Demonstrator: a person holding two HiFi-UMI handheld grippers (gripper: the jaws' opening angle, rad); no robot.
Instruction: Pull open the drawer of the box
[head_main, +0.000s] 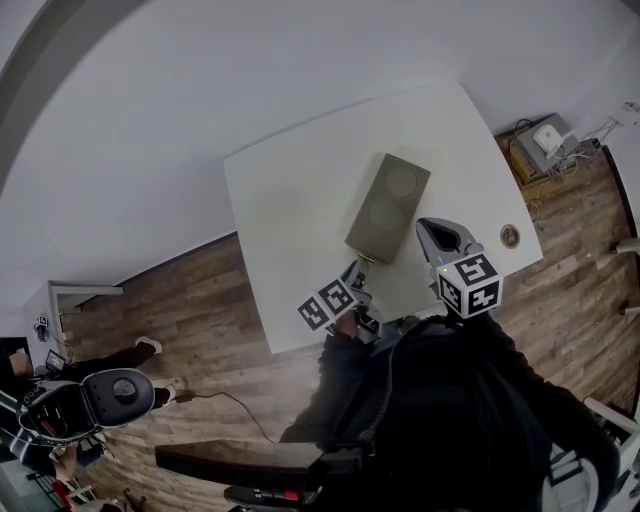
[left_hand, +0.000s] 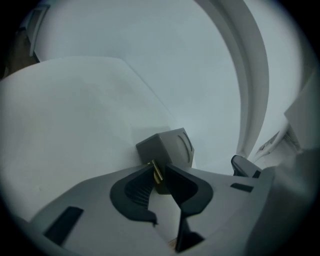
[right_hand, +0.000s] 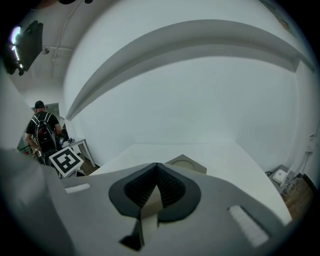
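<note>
- The white table (head_main: 290, 210) carries everything; its surface is otherwise bare, so nothing blocks a pull towards the near edge.
- The grey box (head_main: 388, 205) lies about midway along the table's near edge, set a little back from it, with its long side running towards the far edge.
- The left gripper (left_hand: 159, 169) reaches over the near edge to the box's near end, jaws clenched on the small brass handle (left_hand: 156, 171).
- The right gripper (right_hand: 156, 167) hangs just to the right of the box and apart from it, jaws pressed together with nothing between them (it could steady the box if it slides).
- The drawer front (left_hand: 149, 149) looks flush with the box, so I judge the grasp made and the whole pull still to do.
- A small round fitting (head_main: 510, 236) sits near the table's near right corner, well clear of the drawer's path.
</note>
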